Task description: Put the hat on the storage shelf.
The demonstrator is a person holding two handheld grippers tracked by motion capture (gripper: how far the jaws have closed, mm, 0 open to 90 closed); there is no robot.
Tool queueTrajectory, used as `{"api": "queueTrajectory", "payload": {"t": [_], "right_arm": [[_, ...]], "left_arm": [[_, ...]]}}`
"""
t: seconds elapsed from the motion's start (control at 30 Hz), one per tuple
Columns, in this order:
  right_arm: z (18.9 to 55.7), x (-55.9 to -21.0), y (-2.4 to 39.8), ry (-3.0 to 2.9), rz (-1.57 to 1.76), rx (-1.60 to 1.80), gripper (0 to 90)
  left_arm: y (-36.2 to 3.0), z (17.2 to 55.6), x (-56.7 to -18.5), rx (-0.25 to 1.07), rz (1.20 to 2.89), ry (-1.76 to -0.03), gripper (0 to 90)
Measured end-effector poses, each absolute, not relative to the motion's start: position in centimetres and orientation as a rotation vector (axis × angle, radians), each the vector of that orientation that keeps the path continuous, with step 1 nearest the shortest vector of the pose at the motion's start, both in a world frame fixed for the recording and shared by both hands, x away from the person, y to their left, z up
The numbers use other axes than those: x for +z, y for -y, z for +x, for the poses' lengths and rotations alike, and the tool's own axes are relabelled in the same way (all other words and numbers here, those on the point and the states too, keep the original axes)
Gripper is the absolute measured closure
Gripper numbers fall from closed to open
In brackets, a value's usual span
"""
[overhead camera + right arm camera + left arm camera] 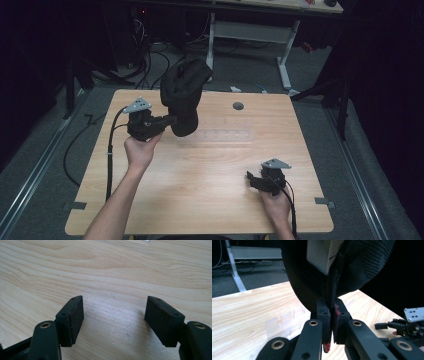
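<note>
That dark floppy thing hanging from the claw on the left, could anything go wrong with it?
Possibly. The left claw pinches just a thin edge of the black cloth item, whose bulk hangs above the table, so it might slip out. The right claw is open, well away from it, so it could hardly catch it.

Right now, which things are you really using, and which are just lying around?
In use:
left gripper, shut on the black shoe, held up off the table
right gripper, open, low over the table

Lying about:
clear plastic strip
grey round cap
white desk behind
</note>
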State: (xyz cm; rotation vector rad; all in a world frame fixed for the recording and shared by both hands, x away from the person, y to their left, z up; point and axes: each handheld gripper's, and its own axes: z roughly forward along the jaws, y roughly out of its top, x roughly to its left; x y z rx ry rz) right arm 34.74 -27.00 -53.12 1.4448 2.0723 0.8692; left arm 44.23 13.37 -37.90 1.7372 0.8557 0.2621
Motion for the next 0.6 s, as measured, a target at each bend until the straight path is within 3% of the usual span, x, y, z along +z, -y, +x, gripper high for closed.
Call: {"api": "queueTrajectory", "payload": {"t": [0.6], "right_arm": [[34.7, -53.1, 27.0, -2.076, 1.440, 0.869, 31.6]], "left_arm": [[-12.8, 45.8, -39.4, 0.351, 1.764, -0.910, 86.2]]}}
